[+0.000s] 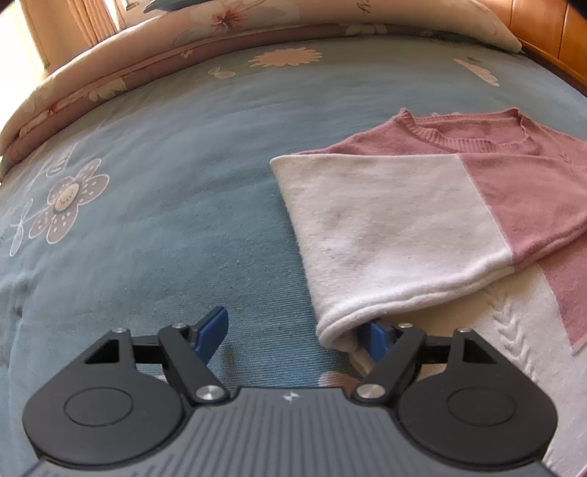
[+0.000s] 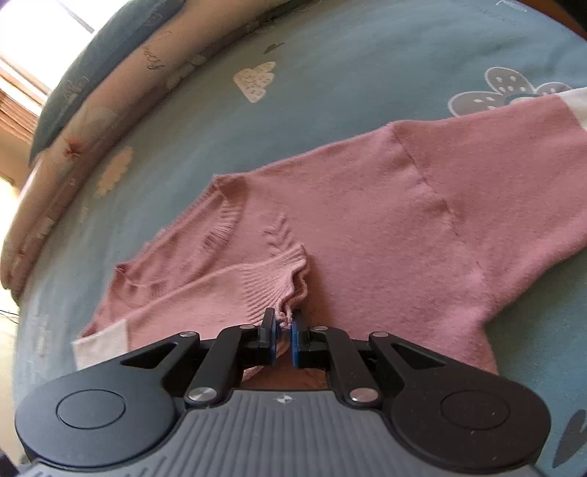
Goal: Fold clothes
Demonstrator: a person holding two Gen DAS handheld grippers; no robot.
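One sweater (image 2: 385, 220) on one bedsheet (image 1: 183, 201), cuff (image 2: 271, 282) pinched in right tool (image 2: 282, 334); left tool (image 1: 297, 334) wide.

Both pictures are bright with soft daylight. In the right wrist view the light enters from a window (image 2: 55, 22) at the upper left, which is overexposed to plain white. In the left wrist view the upper left corner near the curtain (image 1: 73, 22) is also pale and washed out. Shadows are weak and soft; a dim one lies on the blue bedspread (image 1: 183, 220) just under the gripper body. The fisheye lens bends both views strongly: the bed curves like a dome and the edges are stretched. The centre is fairly sharp, and the knit of the pink sweater (image 2: 403, 227) shows clearly, but the corners are blurred. Colours look slightly faded.
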